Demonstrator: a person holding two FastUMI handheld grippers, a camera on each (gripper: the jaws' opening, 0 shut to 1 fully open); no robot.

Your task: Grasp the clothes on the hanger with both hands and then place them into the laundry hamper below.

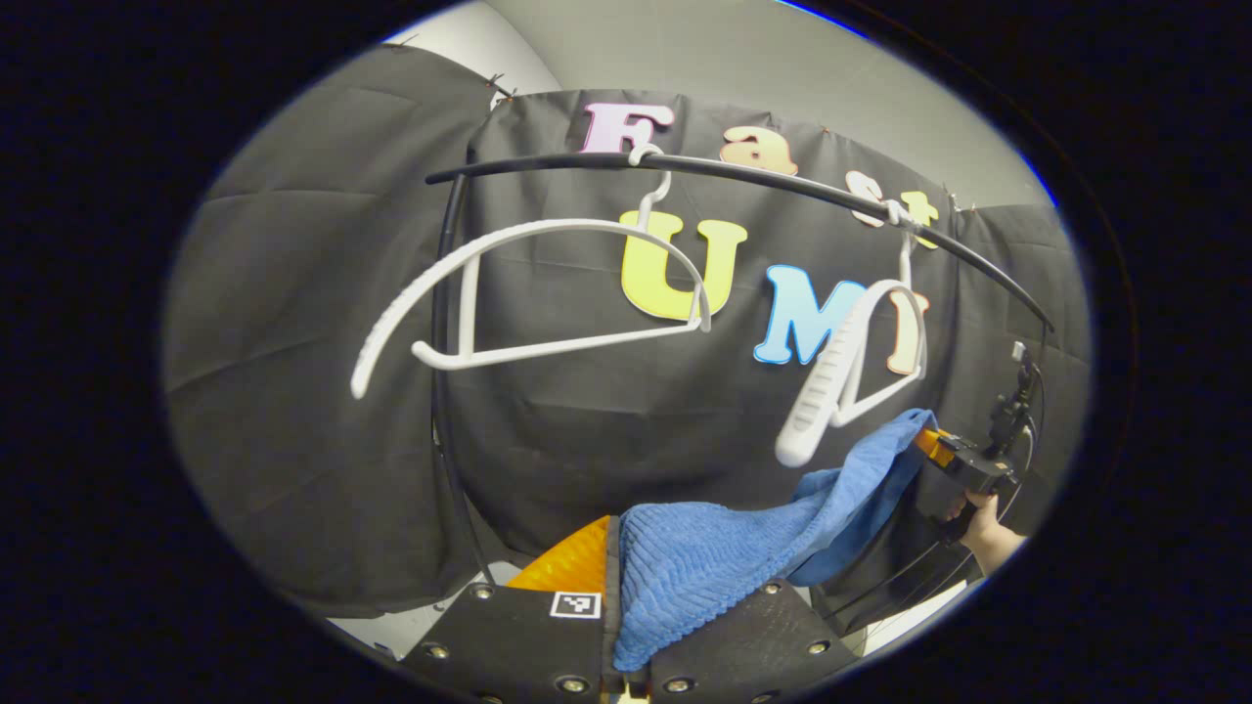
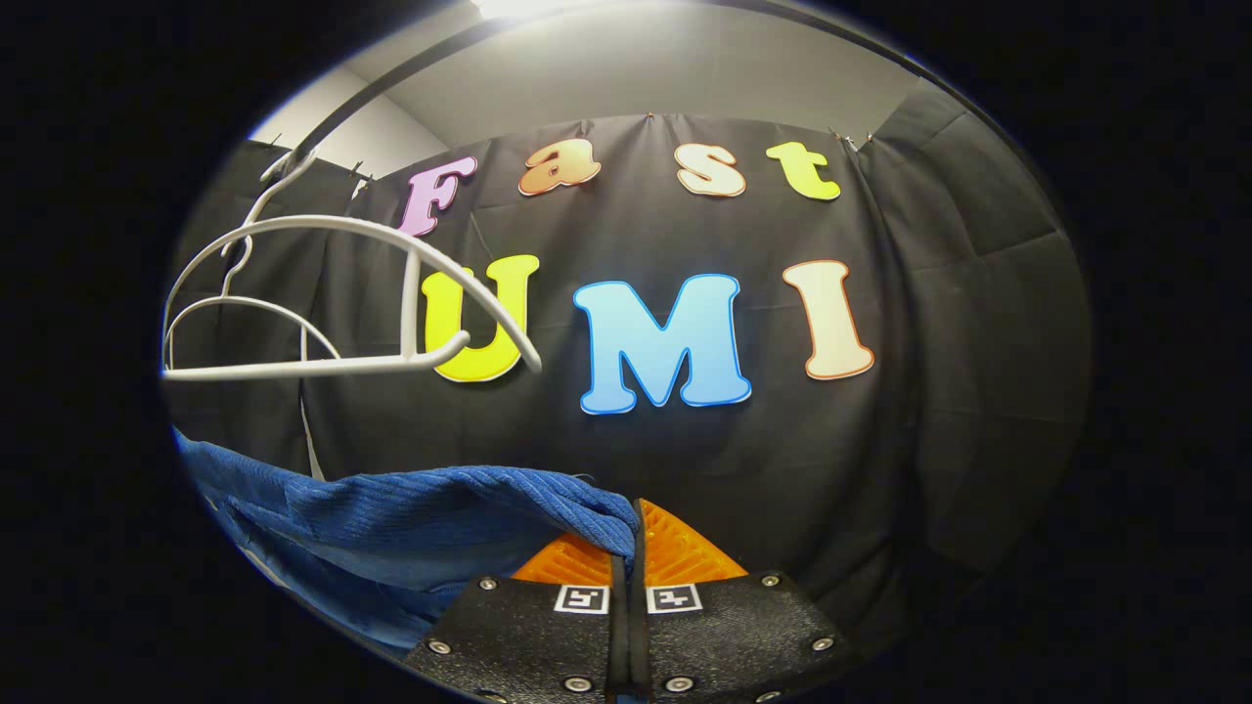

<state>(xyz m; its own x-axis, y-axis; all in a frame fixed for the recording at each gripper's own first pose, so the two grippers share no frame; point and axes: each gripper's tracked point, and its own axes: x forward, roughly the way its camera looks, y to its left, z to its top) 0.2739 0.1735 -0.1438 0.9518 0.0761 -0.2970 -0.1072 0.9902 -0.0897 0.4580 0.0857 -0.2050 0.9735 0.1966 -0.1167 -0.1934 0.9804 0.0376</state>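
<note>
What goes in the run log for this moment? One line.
left tool: shut on cloth | right tool: shut on cloth | hangers: bare on rail | phase: cloth off hanger, held between tools

- A black rail point(image 1: 782, 181) is curving across the booth from nine o'clock to three o'clock in the left gripper view.
- One white hanger point(image 1: 528, 293) is hanging from it at twelve o'clock, bare.
- A second white hanger point(image 1: 851, 362) is hanging toward three o'clock, tilted, just above the blue cloth point(image 1: 704, 557).
</note>
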